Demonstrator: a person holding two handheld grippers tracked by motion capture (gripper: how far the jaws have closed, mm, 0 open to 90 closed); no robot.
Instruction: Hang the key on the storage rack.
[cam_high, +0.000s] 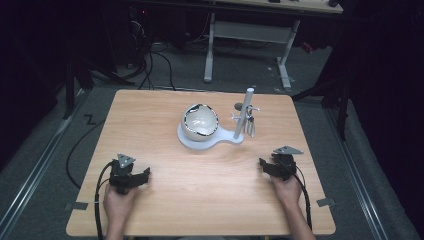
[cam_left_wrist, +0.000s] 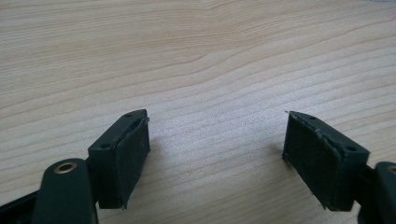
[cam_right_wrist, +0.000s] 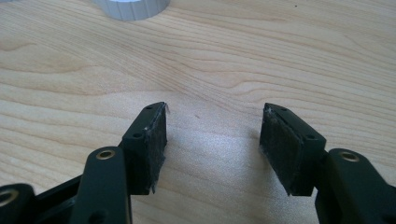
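A cream bowl (cam_high: 200, 122) with a dark rim sits on a flat white stand base (cam_high: 212, 140) near the middle of the wooden table (cam_high: 200, 200). A white post (cam_high: 245, 112) rises from the base's right end, with small metal pieces hanging beside it. My left gripper (cam_high: 145, 175) rests at the front left, held by a hand, open with bare wood between its pads (cam_left_wrist: 133, 154). My right gripper (cam_high: 262, 165) rests at the front right, also open and holding nothing. In the right gripper view its pads (cam_right_wrist: 156, 140) stand apart over bare wood, and the white base's edge (cam_right_wrist: 133, 8) lies beyond.
Cables trail from both grippers toward the table's front edge. Tape marks (cam_high: 76, 206) sit at the front corners. Behind the table stands a white desk frame (cam_high: 247, 37) on a dark floor with cables.
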